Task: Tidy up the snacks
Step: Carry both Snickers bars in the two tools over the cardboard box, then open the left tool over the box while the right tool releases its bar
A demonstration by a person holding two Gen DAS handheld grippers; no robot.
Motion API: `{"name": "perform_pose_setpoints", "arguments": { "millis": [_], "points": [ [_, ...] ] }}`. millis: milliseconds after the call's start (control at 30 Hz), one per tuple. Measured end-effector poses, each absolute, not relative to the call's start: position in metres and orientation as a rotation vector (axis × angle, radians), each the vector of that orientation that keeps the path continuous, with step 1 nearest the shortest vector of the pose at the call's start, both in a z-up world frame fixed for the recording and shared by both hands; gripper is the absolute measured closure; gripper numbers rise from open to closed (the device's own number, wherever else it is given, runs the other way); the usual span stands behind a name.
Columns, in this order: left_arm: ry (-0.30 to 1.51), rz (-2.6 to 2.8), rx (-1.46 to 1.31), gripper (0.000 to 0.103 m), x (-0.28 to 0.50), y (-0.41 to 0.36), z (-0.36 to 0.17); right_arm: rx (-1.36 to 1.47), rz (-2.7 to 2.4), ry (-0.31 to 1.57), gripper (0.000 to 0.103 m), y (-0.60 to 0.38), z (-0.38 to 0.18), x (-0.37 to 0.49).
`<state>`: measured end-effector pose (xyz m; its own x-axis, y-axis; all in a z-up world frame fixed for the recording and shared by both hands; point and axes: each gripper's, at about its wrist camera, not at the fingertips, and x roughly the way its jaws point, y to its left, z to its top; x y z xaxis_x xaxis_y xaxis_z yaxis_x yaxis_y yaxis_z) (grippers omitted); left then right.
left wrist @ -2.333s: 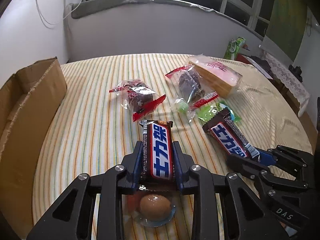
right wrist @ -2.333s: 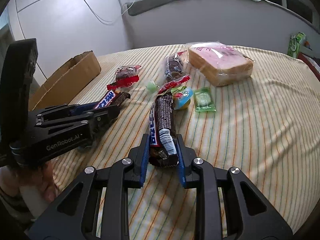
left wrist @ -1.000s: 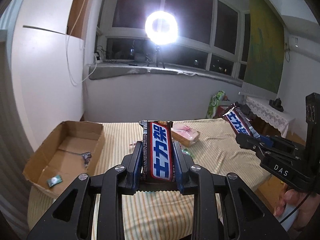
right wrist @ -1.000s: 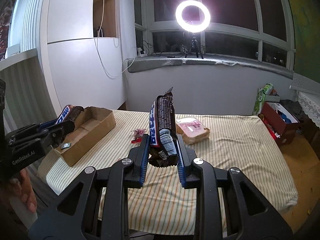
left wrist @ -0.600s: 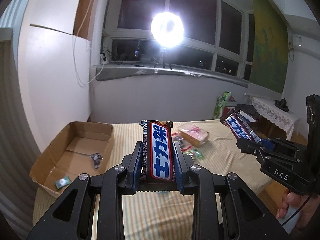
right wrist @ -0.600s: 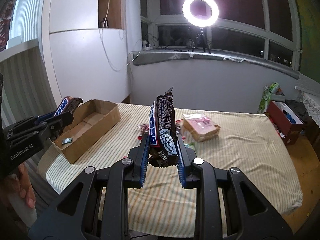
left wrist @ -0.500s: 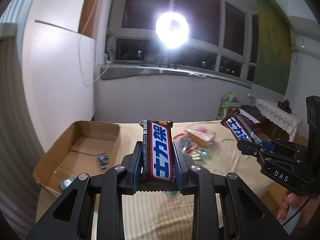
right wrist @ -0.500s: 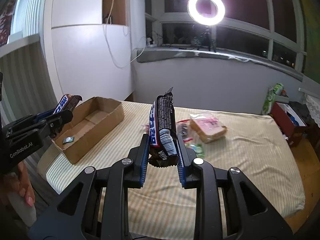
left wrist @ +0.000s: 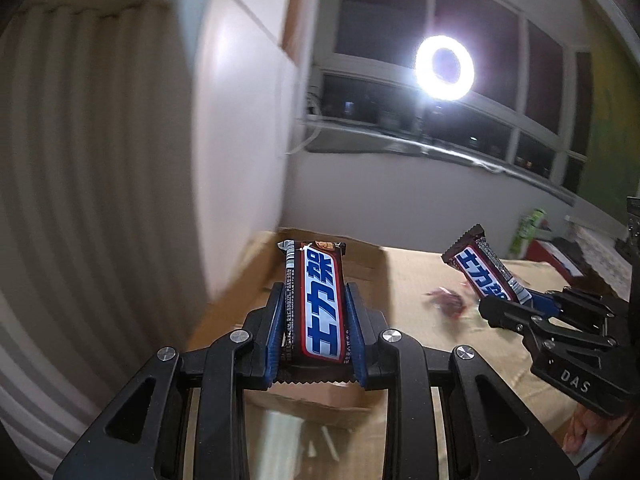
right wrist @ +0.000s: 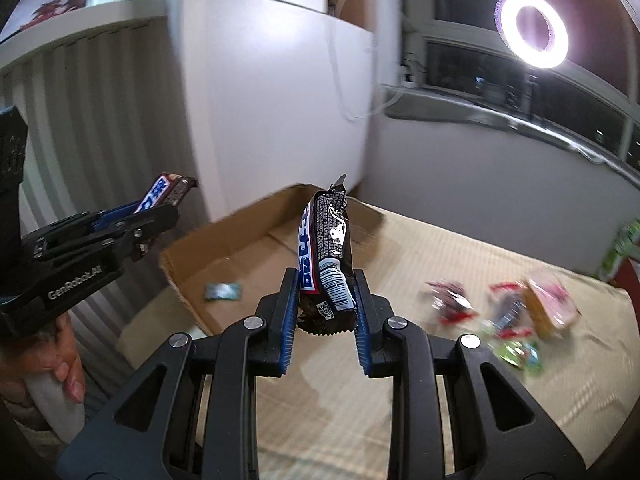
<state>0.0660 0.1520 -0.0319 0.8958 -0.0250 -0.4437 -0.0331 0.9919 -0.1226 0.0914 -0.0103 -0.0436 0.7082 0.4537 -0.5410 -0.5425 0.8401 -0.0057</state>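
Above cardboard box (right wrist: pixel 248 240), two tools, left tool (left wrist: pixel 316 312) and right tool (right wrist: pixel 326 300), each clamping one chocolate bar (left wrist: pixel 322 304)

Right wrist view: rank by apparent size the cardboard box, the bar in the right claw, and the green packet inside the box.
1. Cardboard box.
2. Bar in the right claw; it sits nearest the camera, which inflates it.
3. Green packet, clearly smallest.
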Motion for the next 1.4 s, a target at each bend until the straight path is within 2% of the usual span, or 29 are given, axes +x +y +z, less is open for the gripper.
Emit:
{"name": "perform_pose_setpoints", "arguments": {
  "millis": [167,600,667,700,733,767,800,833,867,1400],
  "points": [
    [0.447,0.029,-0.125,0.077,0.069,0.165,-0.030,-0.178,0.588,0.564,0.077,0.013,-0.049,0.102],
    [0.589,0.014,-0.180,0.077,0.116,0.182,-0.082,-0.180,0.632,0.695,0.077,0.053,-0.106,0.151],
    [0.607,0.027,-0.180,0.076,0.122,0.182,-0.087,-0.166,0.632,0.702,0.073,0.054,-0.111,0.158],
    [0.614,0.035,-0.179,0.076,0.124,0.183,-0.088,-0.165,0.631,0.707,0.057,0.053,-0.113,0.161],
    [0.619,0.045,-0.179,0.074,0.128,0.186,-0.089,-0.164,0.622,0.702,0.040,0.053,-0.115,0.161],
    [0.620,0.063,-0.180,0.068,0.128,0.188,-0.089,-0.157,0.610,0.689,0.036,0.051,-0.114,0.161],
    [0.615,0.077,-0.185,0.044,0.129,0.190,-0.089,-0.149,0.605,0.680,0.035,0.049,-0.113,0.162],
    [0.603,0.091,-0.194,0.027,0.127,0.192,-0.087,-0.148,0.602,0.677,0.035,0.047,-0.112,0.161],
    [0.576,0.114,-0.206,0.024,0.123,0.195,-0.084,-0.152,0.599,0.675,0.035,0.048,-0.111,0.163],
    [0.528,0.124,-0.213,0.024,0.088,0.195,-0.060,-0.154,0.621,0.610,0.035,0.037,-0.089,0.128]
  ]
}}
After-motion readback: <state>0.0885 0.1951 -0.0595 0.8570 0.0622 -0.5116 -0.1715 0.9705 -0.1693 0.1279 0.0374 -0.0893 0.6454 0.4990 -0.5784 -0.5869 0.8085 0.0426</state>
